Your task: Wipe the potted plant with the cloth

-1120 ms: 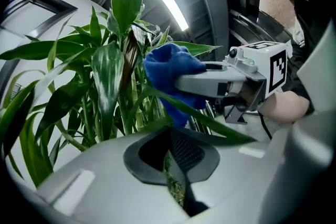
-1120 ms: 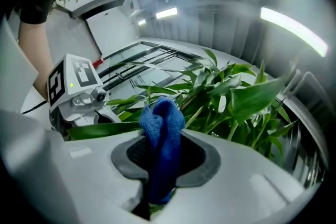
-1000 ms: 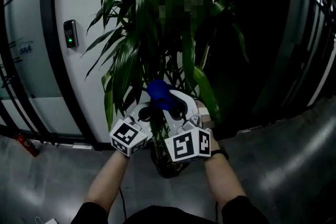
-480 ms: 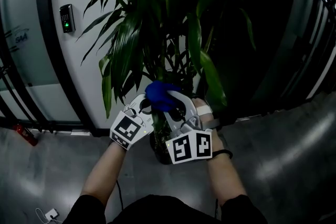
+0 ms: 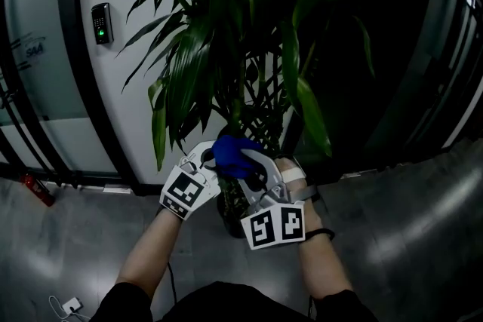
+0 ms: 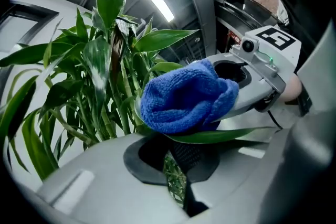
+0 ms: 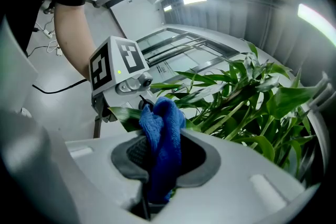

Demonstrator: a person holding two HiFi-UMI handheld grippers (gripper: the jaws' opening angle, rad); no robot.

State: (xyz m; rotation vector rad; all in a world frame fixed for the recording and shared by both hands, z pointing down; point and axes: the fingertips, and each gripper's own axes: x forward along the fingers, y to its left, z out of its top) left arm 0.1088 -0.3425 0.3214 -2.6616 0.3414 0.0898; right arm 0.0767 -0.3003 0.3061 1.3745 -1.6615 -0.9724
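Observation:
The potted plant (image 5: 226,49) has long green leaves over a pot (image 5: 232,209) on the floor. My right gripper (image 7: 157,162) is shut on a bunched blue cloth (image 7: 161,131). In the head view the blue cloth (image 5: 232,154) sits low among the leaves, between both grippers. My left gripper (image 6: 176,168) is shut on a narrow green leaf (image 6: 175,182). That leaf's broad part (image 6: 220,136) runs across just under the cloth (image 6: 181,96). The right gripper (image 5: 255,164) and left gripper (image 5: 201,162) face each other closely, about a hand's width apart.
A white door with a keypad lock (image 5: 100,23) stands behind the plant on the left. Dark glass panels (image 5: 423,49) rise at the right. A red object (image 5: 36,208) and a cable with a plug (image 5: 69,305) lie on the grey floor at the left.
Both grippers and the cloth have shifted slightly down toward me along the leaf. The head view has tilted down, so the door number sign has left the frame.

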